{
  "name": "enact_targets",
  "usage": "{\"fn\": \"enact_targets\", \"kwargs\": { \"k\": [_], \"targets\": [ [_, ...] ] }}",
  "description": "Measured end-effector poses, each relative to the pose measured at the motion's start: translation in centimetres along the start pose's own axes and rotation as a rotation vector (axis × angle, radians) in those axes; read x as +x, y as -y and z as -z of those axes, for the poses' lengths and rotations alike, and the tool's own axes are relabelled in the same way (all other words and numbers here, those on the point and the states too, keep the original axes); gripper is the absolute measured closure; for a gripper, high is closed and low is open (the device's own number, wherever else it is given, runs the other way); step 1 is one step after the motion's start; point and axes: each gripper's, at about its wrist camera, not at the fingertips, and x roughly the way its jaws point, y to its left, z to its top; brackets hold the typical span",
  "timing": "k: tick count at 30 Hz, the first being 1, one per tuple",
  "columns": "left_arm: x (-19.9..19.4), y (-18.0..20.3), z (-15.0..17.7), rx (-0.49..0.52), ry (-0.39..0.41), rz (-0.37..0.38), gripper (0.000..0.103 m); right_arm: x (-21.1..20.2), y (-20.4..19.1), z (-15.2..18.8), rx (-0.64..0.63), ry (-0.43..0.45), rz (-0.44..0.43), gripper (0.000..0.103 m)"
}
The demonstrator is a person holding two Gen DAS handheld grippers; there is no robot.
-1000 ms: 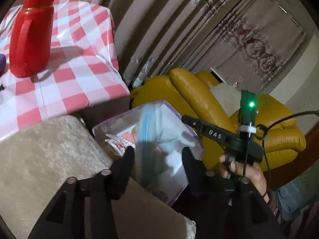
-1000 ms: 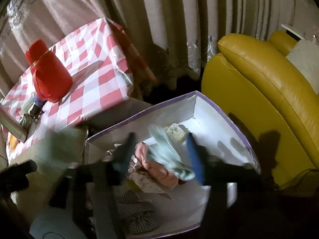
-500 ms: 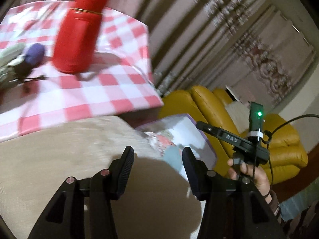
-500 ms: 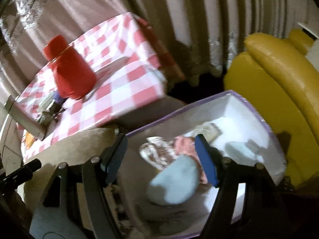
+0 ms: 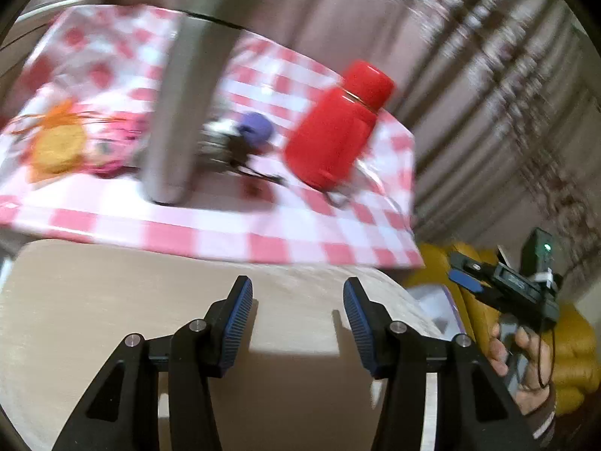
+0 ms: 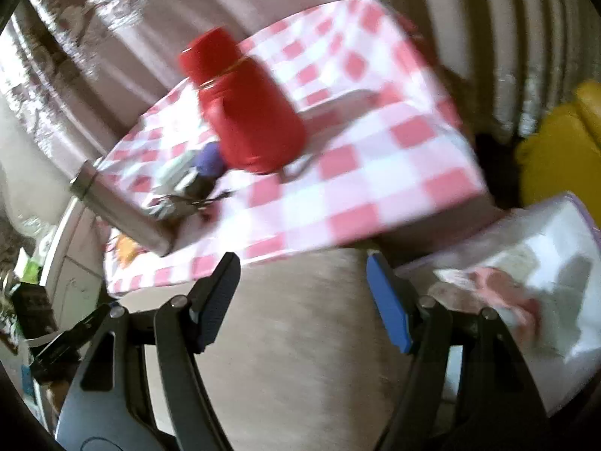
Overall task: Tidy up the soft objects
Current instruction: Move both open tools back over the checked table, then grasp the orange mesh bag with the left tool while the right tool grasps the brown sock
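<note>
The left tongs (image 5: 296,314) are hovering over a beige cushioned surface (image 5: 112,300) with their blue-padded fingers (image 5: 234,323) spread wide and nothing between them. The right tongs (image 6: 304,297) are likewise standing spread and empty above the same beige surface (image 6: 300,357), and they are also showing in the left wrist view at the far right, gripped by the person's right hand (image 5: 526,360). The soft objects are lying in a white box with a purple rim (image 6: 563,233), which is sitting just beside the beige surface on the right; a pink cloth (image 6: 503,293) and pale patterned pieces (image 6: 526,259) are resting inside it, though blur is making their exact shapes hard to tell. Only a corner of that box (image 5: 435,300) is peeking out past the cushion edge in the left wrist view. Beyond the beige surface, a tabletop under a red-and-white checked cloth (image 5: 263,233) is carrying a red thermos (image 5: 338,131) standing upright, a tall steel flask (image 5: 184,105), a small purple item (image 5: 257,127) between them, and an orange-and-pink object (image 5: 60,146) to the left. A yellow armchair (image 6: 556,150) is sitting to the right, and striped curtains (image 5: 507,75) are hanging behind everything.
</note>
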Motion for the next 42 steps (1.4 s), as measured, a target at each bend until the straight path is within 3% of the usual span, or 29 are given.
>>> {"fn": "enact_targets", "kwargs": {
  "k": [9, 13, 20, 25, 31, 42],
  "targets": [
    [-2.8, -8.8, -3.7, -0.163, 0.115, -0.203, 0.051, 6.1, -8.1, -2.7, -0.069, -0.087, -0.116, 0.03],
    [-2.9, -12.5, -5.8, -0.212, 0.148, -0.34, 0.035, 8.5, -11.1, -4.0, -0.093, -0.101, -0.136, 0.03],
    [-0.3, -17.4, -9.0, -0.218, 0.085, -0.537, 0.033, 12.7, -15.2, -6.3, -0.108, -0.102, -0.147, 0.03],
    [2.0, -18.6, -10.1, -0.127, 0.006, -0.602, 0.022, 16.5, -16.6, -7.4, -0.082, -0.158, -0.155, 0.03],
    [4.5, -19.5, -11.1, -0.043, -0.058, -0.645, 0.02, 19.4, -17.3, -8.3, -0.023, -0.202, -0.149, 0.03],
    [5.9, -21.4, -12.2, -0.031, -0.055, -0.661, 0.02, 23.7, -18.8, -8.4, 0.031, -0.22, -0.141, 0.03]
  ]
}}
